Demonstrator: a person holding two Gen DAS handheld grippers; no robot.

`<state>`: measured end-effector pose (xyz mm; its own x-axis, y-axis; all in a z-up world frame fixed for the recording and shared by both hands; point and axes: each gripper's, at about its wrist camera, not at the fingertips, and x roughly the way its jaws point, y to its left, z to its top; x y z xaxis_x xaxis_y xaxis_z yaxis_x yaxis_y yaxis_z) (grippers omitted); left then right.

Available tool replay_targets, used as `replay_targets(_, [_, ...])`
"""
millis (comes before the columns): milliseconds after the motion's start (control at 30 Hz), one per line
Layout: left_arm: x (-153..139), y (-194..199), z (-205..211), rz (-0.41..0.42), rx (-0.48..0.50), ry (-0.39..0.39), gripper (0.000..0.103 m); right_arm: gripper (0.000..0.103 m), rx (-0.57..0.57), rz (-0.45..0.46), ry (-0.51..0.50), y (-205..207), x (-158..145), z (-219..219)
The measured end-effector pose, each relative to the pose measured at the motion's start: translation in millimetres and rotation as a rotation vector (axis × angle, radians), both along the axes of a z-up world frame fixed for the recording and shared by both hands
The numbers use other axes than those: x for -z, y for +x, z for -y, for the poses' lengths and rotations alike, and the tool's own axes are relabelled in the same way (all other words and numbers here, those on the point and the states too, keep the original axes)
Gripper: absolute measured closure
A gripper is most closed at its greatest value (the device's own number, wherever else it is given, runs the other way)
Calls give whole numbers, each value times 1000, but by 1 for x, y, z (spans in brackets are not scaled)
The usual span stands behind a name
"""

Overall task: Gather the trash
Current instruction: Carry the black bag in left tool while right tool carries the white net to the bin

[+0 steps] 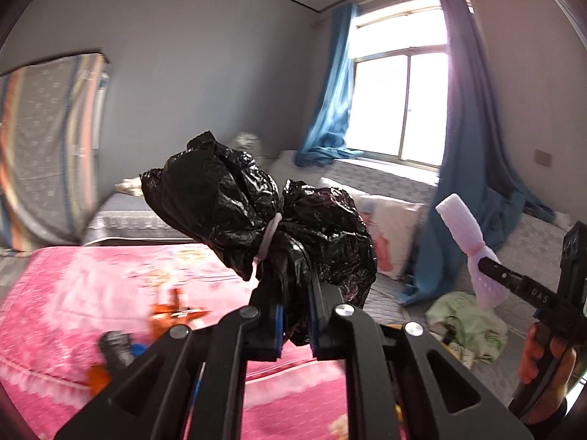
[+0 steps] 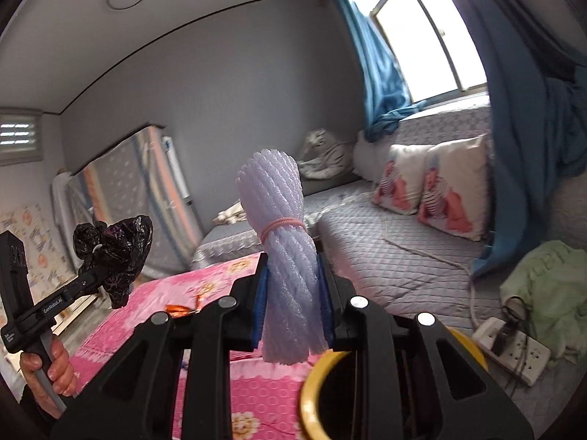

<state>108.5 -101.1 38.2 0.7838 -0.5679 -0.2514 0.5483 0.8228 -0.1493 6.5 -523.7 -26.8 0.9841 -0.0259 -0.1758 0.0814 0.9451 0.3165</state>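
Fingers of both grippers are clamped on trash held above the pink bed point(image 2: 227, 282): the left gripper point(image 1: 295, 324) pinches the larger piece, a crumpled black plastic bag point(image 1: 256, 212) tied with a band; the right gripper point(image 2: 291, 310) squeezes a smaller roll of white foam netting point(image 2: 282, 249). A yellow-rimmed bin point(image 2: 312, 385) sits just below the right gripper. Judging from this, centre each piece over its opening before releasing, bag first.

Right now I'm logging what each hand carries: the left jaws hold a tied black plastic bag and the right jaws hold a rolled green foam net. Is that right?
Not quite. The black plastic bag is right, but the foam net clamped in the right gripper is white, banded with a pink elastic, not green. The right wrist view shows it.
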Motion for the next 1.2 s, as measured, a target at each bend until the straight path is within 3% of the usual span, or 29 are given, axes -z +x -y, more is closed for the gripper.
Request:
replay_targets(200, [9,11,65,-34,112,16,94,80,120,-10,28,-14,15,32])
replay_targets(400, [27,15,120,-73,207,42,94,79,159,-54,80,-16,41,58])
replay_targets(733, [64,22,173,-143,302,102,94,79,163,-151,172,-3,86,86])
replay_targets(1200, [127,41,216,-290,355,192,94,79,159,-255,316,17,139,112])
